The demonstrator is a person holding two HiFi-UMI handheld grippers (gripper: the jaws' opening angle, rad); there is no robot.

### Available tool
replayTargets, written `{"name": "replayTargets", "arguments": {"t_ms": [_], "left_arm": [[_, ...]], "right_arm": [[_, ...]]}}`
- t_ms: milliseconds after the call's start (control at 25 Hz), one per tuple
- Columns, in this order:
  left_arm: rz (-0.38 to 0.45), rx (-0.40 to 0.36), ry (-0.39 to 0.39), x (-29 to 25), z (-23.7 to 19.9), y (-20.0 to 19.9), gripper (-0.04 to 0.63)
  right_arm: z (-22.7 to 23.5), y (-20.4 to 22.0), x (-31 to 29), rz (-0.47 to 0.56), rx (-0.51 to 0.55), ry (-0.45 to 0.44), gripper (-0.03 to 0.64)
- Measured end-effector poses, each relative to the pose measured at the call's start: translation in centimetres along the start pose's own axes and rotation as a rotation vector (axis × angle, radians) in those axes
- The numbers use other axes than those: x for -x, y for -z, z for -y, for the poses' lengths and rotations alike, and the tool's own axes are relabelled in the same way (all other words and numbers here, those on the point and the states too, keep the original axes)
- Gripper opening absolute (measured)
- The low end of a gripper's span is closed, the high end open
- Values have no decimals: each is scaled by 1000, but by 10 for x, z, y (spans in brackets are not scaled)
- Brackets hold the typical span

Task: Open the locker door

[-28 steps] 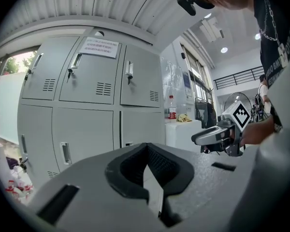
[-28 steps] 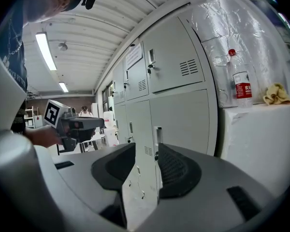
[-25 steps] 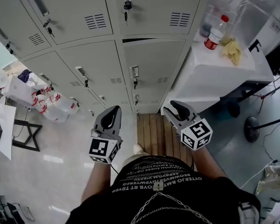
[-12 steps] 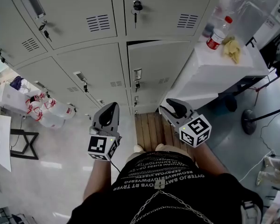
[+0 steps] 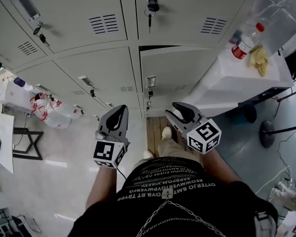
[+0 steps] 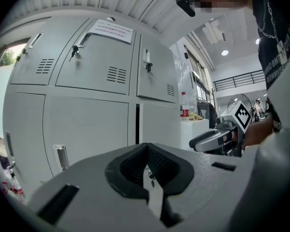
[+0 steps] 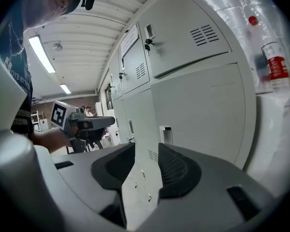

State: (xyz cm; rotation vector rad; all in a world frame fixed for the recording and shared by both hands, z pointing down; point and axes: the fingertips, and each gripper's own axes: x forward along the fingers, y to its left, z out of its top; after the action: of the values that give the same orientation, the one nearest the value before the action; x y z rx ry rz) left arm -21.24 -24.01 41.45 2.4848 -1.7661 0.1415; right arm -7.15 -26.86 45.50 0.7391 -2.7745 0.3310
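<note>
1. Grey lockers [image 5: 64, 14] stand ahead of both tongs.
2. The ajar locker door [image 5: 177, 78] faces the right tongs [image 5: 177, 110], ahead of them and not touching.
3. Right tongs gape wide, holding nothing.
4. Left tongs [image 5: 121, 110] are pressed together at the tips, empty.

Bright, even indoor light from ceiling strip lights [image 7: 41, 52] plus a spot [image 6: 224, 52]. Locker doors [image 5: 96, 26] flatly lit, with faint shadows. Glare patches on the glossy floor [image 5: 54, 166]. Gripper views have heavy fisheye, black corners and a soft foreground.
</note>
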Motion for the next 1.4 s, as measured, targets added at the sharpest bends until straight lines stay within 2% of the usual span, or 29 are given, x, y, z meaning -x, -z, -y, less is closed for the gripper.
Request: {"name": "replayTargets", "arguments": {"t_ms": [360, 680, 1120, 1400], "left_arm": [[-36, 13, -80, -30, -27, 2, -3], [-46, 22, -107, -46, -43, 6, -3], [-87, 42, -94, -44, -46, 18, -3], [-97, 42, -89, -32, -46, 24, -3]], "right_arm": [[20, -3, -62, -37, 12, -125, 137], [31, -1, -100, -68, 32, -161, 137], [38, 4, -135, -72, 21, -105, 153], [42, 8, -148, -70, -11, -37, 167]]}}
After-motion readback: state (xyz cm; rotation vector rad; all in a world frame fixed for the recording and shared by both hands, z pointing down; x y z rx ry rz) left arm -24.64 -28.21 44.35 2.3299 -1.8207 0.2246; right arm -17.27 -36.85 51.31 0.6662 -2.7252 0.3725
